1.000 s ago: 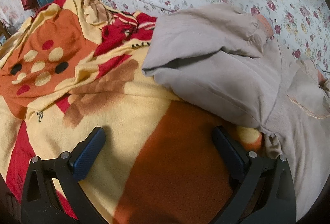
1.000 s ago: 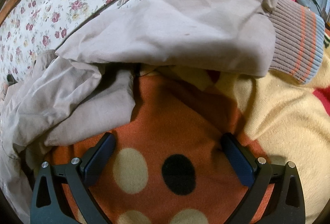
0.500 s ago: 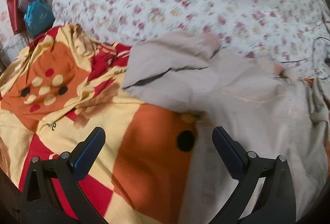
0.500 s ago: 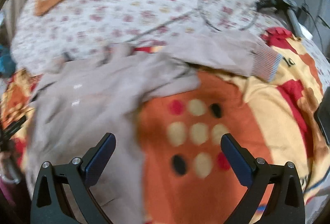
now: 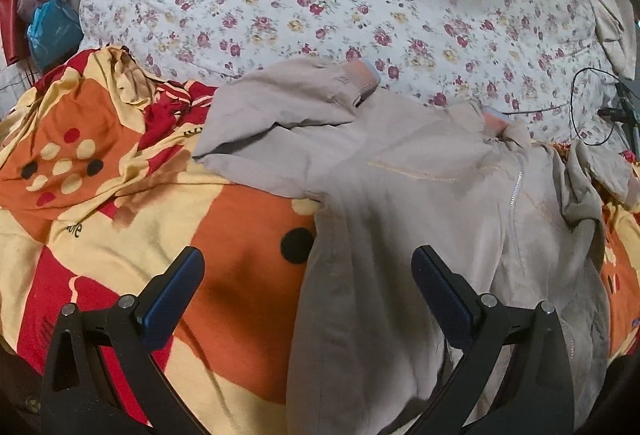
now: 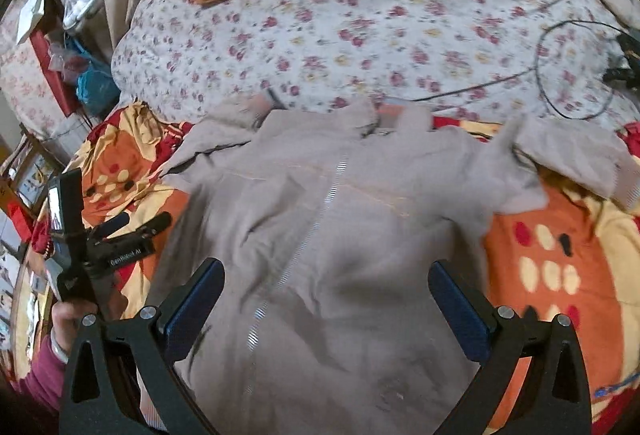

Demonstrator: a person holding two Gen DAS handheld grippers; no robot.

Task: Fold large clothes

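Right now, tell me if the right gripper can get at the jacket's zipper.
Probably yes. The right gripper is open above the spread jacket, and the zipper runs bare up the cloth between its fingers, with nothing lying over it.

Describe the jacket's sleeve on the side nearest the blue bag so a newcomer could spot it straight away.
Start at the orange, red and yellow blanket spread in front of the floral quilt. On it lies a beige zip jacket, and the sleeve is the one bent back across the blanket toward the quilt. Its ribbed cuff, peach with a pale blue edge, rests right at the quilt's edge.
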